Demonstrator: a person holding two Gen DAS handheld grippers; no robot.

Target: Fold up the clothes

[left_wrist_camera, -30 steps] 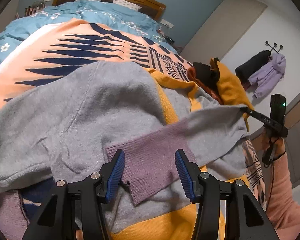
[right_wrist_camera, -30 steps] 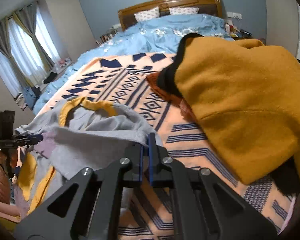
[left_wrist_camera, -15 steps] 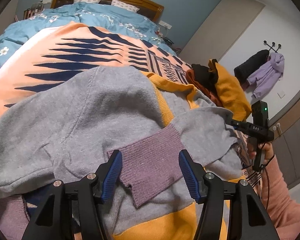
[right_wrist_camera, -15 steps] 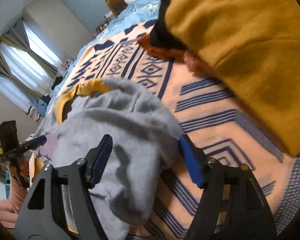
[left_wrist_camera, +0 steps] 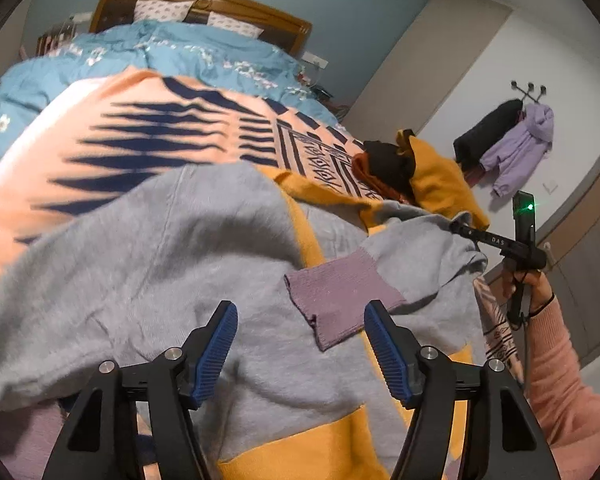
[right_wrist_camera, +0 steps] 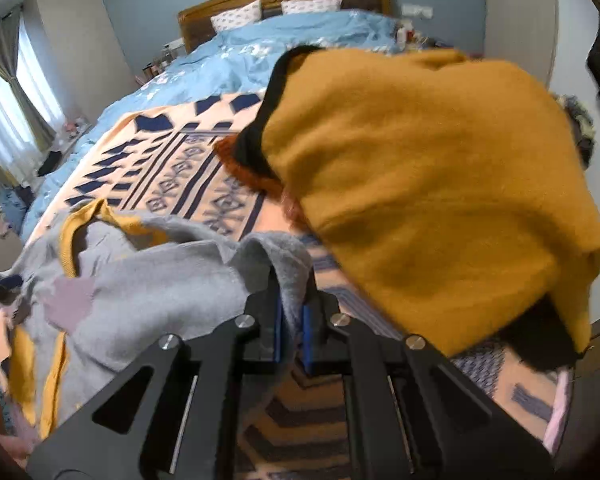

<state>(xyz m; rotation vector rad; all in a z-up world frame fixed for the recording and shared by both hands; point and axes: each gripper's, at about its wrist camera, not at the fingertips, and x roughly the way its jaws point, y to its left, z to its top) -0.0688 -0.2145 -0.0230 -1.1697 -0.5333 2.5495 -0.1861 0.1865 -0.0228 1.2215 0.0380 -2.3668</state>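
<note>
A grey sweater (left_wrist_camera: 188, 264) with mustard trim and a purple cuff (left_wrist_camera: 340, 296) lies spread on the bed's patterned blanket. My left gripper (left_wrist_camera: 300, 346) hovers low over its body. Its jaws are opening, and only flat grey knit shows between the blue pads (left_wrist_camera: 220, 340), which press on nothing. The cuff lies just beyond the right pad. My right gripper (right_wrist_camera: 290, 324) is shut on a raised fold of the grey sweater (right_wrist_camera: 272, 256) at its far edge. In the left wrist view the right gripper (left_wrist_camera: 462, 229) pinches that same edge, and a hand holds it.
A heap of mustard (right_wrist_camera: 440, 184), black and rust garments sits on the peach-and-navy blanket (right_wrist_camera: 180, 168), just right of the sweater. Beyond are a blue duvet (left_wrist_camera: 180, 52) and a wooden headboard. Coats hang on a wall hook (left_wrist_camera: 516, 148). A pink sleeve (left_wrist_camera: 564, 380) is at the right.
The right gripper opened over the sweater's edge, then closed on a grey fold. The left jaws spread wider, and the purple cuff slid rightward in the left wrist view.
</note>
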